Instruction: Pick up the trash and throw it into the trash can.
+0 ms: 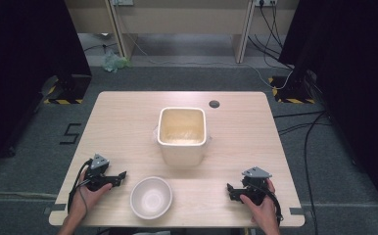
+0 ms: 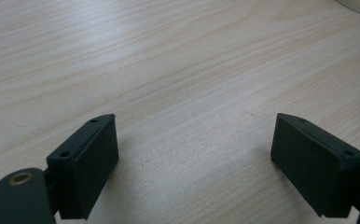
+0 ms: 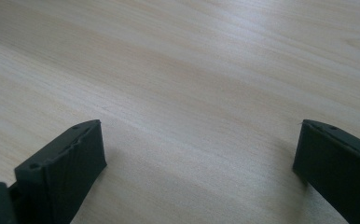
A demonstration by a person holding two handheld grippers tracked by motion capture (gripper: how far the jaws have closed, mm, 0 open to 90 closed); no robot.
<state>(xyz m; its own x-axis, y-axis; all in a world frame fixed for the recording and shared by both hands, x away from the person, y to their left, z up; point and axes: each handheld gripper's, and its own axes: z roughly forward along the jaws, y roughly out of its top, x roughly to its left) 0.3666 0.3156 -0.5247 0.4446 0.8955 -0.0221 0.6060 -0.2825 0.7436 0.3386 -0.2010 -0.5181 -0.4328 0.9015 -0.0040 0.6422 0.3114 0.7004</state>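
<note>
A cream square tub [image 1: 182, 133] stands in the middle of the light wooden table [image 1: 128, 117]. A white round bowl [image 1: 151, 197] sits near the front edge, empty. My left gripper [image 1: 120, 177] rests on the table to the left of the bowl, held by a hand; its jaws stand wide apart over bare wood [image 2: 197, 140]. My right gripper [image 1: 231, 191] rests at the front right, also in a hand, pointing left toward the bowl. Its jaws are spread wide with bare wood between them [image 3: 199, 149].
A dark round grommet [image 1: 214, 104] is set in the table behind the tub. Black stands with striped bases [image 1: 62, 90] flank the table on the grey floor, and cables [image 1: 304, 127] run along the right side. A desk frame stands at the back.
</note>
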